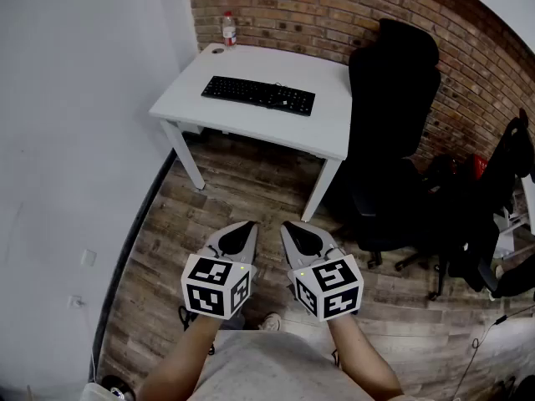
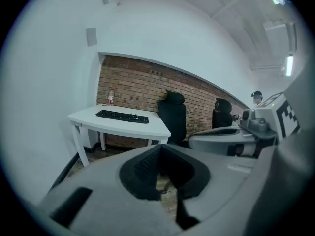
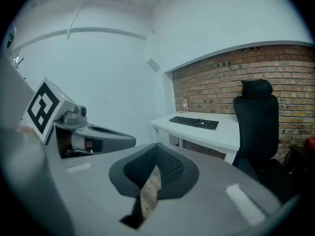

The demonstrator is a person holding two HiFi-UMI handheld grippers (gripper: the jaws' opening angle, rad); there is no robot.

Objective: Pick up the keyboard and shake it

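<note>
Head view: the black keyboard [image 1: 258, 95] lies flat on the white table [image 1: 334, 128]. The left claw [image 1: 241, 234] and right claw [image 1: 294, 234], both pressed together and empty, hang well short of the table. Probably light, stiff plastic; pinch both short ends.

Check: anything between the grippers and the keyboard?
Only wood floor, then the desk edge, before the keyboard; head view shows it. The left gripper and right gripper are shut, empty. The chair stands off to the right.
</note>
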